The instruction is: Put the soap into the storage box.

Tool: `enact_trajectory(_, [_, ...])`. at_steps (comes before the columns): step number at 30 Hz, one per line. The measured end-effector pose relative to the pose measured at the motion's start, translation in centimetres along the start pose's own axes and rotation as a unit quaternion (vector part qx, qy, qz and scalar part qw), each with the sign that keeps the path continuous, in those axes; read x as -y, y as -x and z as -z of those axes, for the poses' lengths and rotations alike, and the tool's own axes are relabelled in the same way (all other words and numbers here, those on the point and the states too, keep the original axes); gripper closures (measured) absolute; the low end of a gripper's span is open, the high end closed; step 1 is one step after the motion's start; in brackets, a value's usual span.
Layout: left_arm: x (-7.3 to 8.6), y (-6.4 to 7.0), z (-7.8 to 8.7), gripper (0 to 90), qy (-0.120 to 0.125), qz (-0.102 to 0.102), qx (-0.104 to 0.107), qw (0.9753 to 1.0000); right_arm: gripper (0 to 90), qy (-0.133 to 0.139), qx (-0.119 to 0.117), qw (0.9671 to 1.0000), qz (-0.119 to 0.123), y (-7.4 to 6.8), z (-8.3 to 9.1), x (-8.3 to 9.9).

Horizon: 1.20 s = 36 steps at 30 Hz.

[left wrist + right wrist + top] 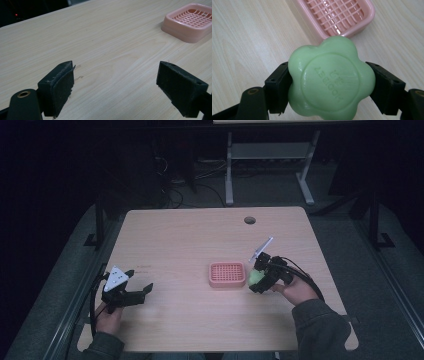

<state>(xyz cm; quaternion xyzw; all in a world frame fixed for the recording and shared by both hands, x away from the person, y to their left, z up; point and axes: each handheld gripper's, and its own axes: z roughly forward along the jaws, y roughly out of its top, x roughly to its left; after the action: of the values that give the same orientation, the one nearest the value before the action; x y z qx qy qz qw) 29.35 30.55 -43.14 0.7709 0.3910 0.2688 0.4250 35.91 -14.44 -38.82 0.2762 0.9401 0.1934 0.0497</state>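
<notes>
A pale green flower-shaped soap (330, 80) with raised lettering is clamped between the jaws of my right gripper (329, 85). In the high view the right gripper (259, 279) holds the green soap (255, 277) just right of a pink grid-bottomed soap dish (227, 274), slightly above the table. The pink soap dish (337, 15) lies empty just beyond the soap. My left gripper (141, 292) rests at the table's left side, jaws wide apart with nothing between them. From the left gripper (115, 85) the pink dish (191, 22) sits far off at upper right.
The wooden table (175, 240) has a round cable hole (249, 220) near its far edge. Beyond the table stand a desk frame's metal legs (229, 170) and loose cables on a dark floor.
</notes>
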Motion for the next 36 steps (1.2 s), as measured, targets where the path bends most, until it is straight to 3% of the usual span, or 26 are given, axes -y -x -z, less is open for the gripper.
enact_trajectory(36, [-0.1,0.0,0.1,14.1,0.003,0.002,0.002,1.0,25.8,0.005,-0.01,0.9997,0.021,0.7,-0.5,-4.5])
